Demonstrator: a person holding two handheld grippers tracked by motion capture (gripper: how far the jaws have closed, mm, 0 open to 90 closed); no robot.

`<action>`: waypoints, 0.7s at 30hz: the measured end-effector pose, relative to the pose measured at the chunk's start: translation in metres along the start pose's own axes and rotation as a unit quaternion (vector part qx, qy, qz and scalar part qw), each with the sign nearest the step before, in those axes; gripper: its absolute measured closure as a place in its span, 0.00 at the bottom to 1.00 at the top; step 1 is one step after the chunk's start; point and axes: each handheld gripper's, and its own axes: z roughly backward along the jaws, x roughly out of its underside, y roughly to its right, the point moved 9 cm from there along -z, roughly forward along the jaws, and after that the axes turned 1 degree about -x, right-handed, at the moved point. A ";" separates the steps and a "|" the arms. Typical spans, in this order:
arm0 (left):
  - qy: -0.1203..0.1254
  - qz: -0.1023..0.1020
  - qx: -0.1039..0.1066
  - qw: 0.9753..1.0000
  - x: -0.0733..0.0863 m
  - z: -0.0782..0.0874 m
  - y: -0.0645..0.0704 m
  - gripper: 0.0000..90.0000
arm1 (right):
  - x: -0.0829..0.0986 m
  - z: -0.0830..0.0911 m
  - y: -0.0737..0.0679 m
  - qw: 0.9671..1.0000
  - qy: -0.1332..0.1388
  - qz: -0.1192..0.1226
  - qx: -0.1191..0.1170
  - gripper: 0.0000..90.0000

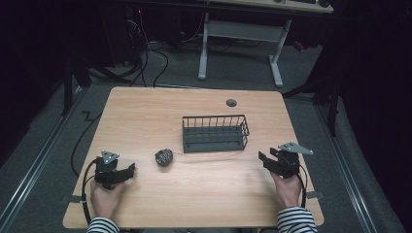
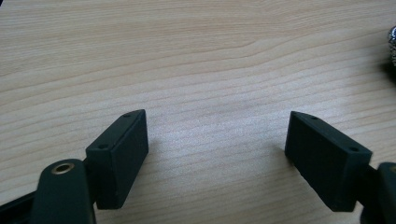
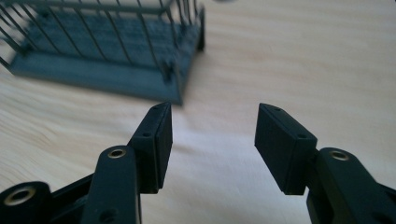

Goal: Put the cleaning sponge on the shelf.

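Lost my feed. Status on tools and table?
Left tool open, empty. Right tool open, empty. Crumpled dark ball on table, beside empty wire basket. Nothing in the way.

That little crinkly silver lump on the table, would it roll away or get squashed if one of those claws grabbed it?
The small crumpled silvery ball looks like scrunched foil, so it is probably very light and would likely dent under a firm squeeze. Its lumpy, uneven surface suggests it would wobble a short way rather than roll freely if nudged. Those creases should also give the left claw some grip.

A basket (image 1: 214, 133) is set mid-surface (image 1: 145, 116); a small lump (image 1: 164, 158), perhaps crumpled foil, is placed near its front-left corner.
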 end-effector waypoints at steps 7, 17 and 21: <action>0.000 0.000 0.000 1.000 0.000 0.000 0.000 0.24 | -0.043 -0.009 -0.011 1.000 0.016 0.002 -0.021 0.54; 0.001 0.001 -0.001 1.000 0.000 0.000 0.000 0.25 | -0.076 -0.044 -0.016 1.000 -0.006 0.001 -0.020 0.58; 0.001 0.001 -0.001 1.000 0.000 0.000 0.000 0.25 | -0.079 -0.053 -0.016 1.000 -0.017 0.002 -0.016 0.61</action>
